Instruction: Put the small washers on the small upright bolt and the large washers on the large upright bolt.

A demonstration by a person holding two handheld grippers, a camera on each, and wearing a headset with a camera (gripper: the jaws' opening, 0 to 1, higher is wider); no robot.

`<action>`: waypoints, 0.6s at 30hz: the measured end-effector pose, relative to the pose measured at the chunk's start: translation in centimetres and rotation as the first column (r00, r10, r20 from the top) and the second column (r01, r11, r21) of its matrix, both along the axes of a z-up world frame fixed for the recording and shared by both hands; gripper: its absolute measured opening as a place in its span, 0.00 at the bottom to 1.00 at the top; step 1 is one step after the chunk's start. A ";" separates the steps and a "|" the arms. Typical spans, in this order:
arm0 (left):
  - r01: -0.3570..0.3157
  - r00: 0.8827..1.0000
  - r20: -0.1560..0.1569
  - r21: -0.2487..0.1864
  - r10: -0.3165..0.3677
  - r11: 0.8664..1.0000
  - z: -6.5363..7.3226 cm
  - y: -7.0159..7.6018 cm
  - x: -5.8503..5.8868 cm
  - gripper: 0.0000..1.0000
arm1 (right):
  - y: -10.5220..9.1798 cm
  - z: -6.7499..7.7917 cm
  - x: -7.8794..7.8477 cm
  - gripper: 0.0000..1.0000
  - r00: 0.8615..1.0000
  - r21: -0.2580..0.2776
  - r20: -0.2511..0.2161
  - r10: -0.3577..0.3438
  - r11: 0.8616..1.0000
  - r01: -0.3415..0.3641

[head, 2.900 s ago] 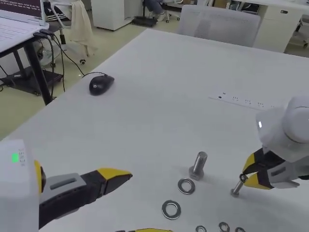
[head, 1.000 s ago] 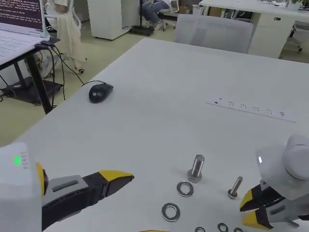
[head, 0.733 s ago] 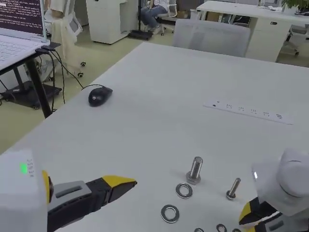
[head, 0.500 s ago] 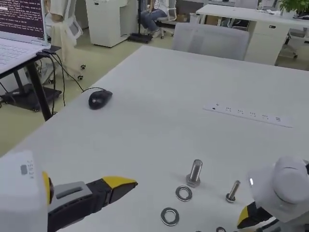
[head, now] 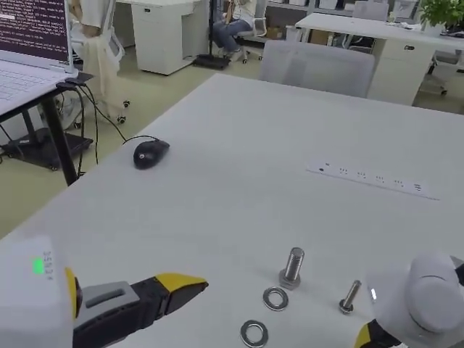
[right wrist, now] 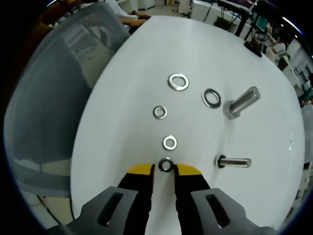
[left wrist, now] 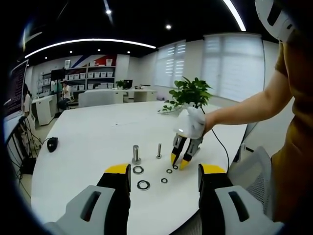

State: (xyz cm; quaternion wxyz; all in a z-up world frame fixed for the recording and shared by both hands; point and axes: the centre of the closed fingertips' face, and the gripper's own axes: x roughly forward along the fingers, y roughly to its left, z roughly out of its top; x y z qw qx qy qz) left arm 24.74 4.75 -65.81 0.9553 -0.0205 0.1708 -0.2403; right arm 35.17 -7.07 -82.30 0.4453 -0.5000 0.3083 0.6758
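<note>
The step in hand looks like the pick-up of a first small washer: in the right gripper view the right gripper [right wrist: 165,169] is low over the table [right wrist: 117,98] with its jaws narrow, one on each side of a small washer [right wrist: 166,164] that lies flat, though whether they pinch it cannot be told. Two more small washers [right wrist: 169,142] lie just beyond it, and the large washers [right wrist: 178,81] lie farther off, near the large bolt [right wrist: 242,103]; the small bolt [right wrist: 234,162] stands close beside the jaws. The washers all lie loose on the table, and both bolts, the only holders here, appear bare. The left gripper [left wrist: 164,172] hangs wide and empty, well back from the parts. The next move probably calls for a firm pinch on the thin rim, a lift, then lining the hole over the small bolt's tip
</note>
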 end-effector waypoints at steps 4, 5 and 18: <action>0.001 1.000 0.000 0.001 -0.001 1.000 0.0 0.0 0.0 0.54 | 0.1 0.0 0.0 0.16 1.000 0.007 -0.003 -0.011 1.000 0.011; 0.001 1.000 -0.001 0.002 -0.001 1.000 0.0 -0.1 0.0 0.54 | 0.2 0.0 0.1 0.15 1.000 0.008 -0.003 -0.012 1.000 0.012; -0.010 1.000 0.002 0.003 0.010 1.000 0.1 0.1 -0.1 0.54 | 0.4 0.0 0.3 0.12 0.999 -0.014 -0.010 -0.034 0.999 0.034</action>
